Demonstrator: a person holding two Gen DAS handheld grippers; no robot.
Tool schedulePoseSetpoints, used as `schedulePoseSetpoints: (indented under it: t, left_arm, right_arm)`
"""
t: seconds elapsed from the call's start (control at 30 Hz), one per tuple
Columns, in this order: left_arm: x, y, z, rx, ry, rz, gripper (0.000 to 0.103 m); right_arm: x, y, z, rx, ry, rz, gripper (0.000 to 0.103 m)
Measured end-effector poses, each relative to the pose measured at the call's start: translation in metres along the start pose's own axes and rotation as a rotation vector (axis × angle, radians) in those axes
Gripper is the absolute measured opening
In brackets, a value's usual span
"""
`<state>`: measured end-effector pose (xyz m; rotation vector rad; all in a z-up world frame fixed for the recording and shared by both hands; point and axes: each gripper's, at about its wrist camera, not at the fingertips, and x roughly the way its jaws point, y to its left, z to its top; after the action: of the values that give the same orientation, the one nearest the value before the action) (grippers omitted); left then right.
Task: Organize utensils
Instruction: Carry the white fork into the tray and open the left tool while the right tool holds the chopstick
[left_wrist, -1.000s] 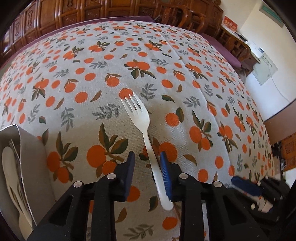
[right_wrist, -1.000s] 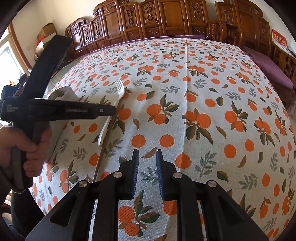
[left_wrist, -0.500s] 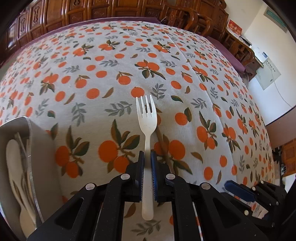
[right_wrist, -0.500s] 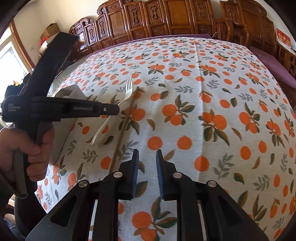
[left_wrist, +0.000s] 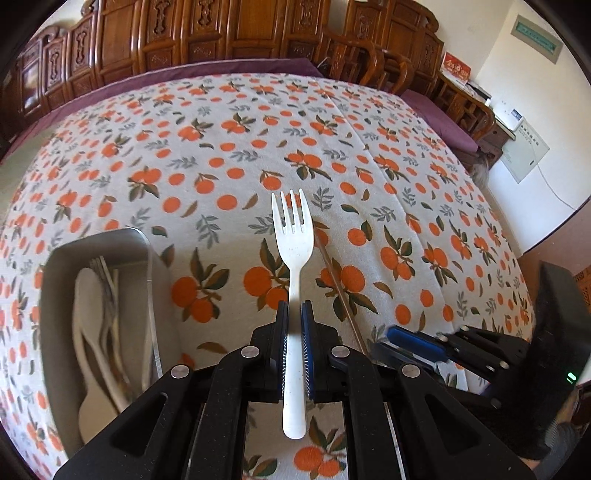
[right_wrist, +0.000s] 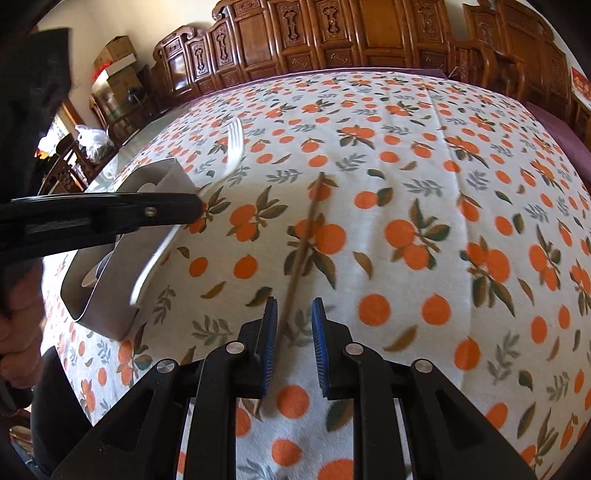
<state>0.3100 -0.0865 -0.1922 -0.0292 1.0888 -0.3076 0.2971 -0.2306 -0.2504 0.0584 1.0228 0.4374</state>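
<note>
Orange-print tablecloth (left_wrist: 229, 155) before carved wood panels (left_wrist: 221, 33); left gripper (left_wrist: 293, 325) clamps fork (left_wrist: 293, 236), right gripper (right_wrist: 293, 321) parted, seemingly straddling a chopstick (right_wrist: 303, 243)

Carved wooden cabinets (left_wrist: 221, 33) line the white-walled (left_wrist: 517, 55) room.

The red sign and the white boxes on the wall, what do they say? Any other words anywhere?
Nothing can be read for sure.
Red rectangular sign with gold characters: too blurred.
Green-framed wall plaque: too small.
White wall panel with a blue mark: too small.
Black left gripper handle: its label is blurred.
</note>
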Motion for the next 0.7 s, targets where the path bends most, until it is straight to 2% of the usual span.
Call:
schedulePoseSetpoints:
  t: [0.37,0.47,0.7]
  left_arm:
    - [-0.035,0.010,-0.005,-0.005,-0.049,0.013,0.006]
    - [-0.042,0.013,-0.007,-0.009,-0.058,0.015,0.006]
    - [-0.056,0.020,-0.013,-0.018,-0.074,0.023,0.006]
  right_arm:
    - [0.022,0.013,0.012,-0.071,0.049,-0.103,0.021]
    - [0.022,0.014,0.010,-0.074,0.060,-0.128,0.009]
    - [0.016,0.007,0.006,-0.047,0.083,-0.129,0.006]
